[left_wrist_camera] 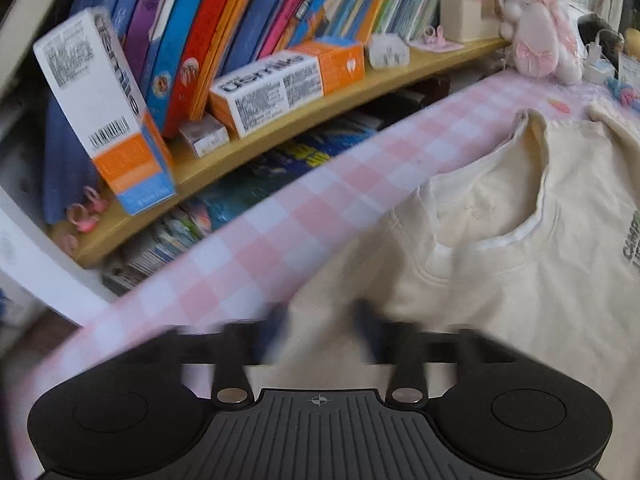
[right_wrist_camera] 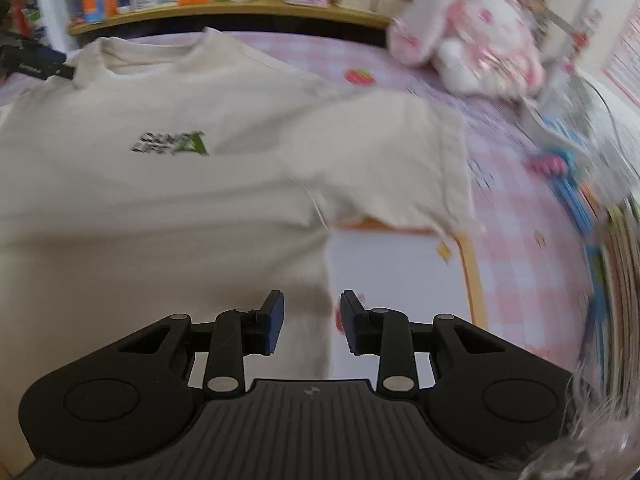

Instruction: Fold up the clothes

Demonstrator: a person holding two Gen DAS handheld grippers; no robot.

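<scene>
My left gripper (left_wrist_camera: 320, 332) hovers above the cream T-shirt (left_wrist_camera: 500, 280); its fingers are motion-blurred, so I cannot tell the jaw gap. The shirt lies flat on the pink checked tablecloth (left_wrist_camera: 256, 248), its collar (left_wrist_camera: 520, 200) at 1 o'clock. My right gripper (right_wrist_camera: 312, 324) has jaws apart and empty above the shirt's side edge. A plush rabbit (right_wrist_camera: 476, 40) sits at 1 o'clock, and a bookshelf (left_wrist_camera: 320, 104) spans 11 o'clock.

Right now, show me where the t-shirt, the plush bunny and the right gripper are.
t-shirt (right_wrist_camera: 160, 200): right wrist view, on its chest below the print.
plush bunny (right_wrist_camera: 480, 36): right wrist view, on its white and pink body.
right gripper (right_wrist_camera: 312, 322): right wrist view, midway between its open fingertips.
</scene>
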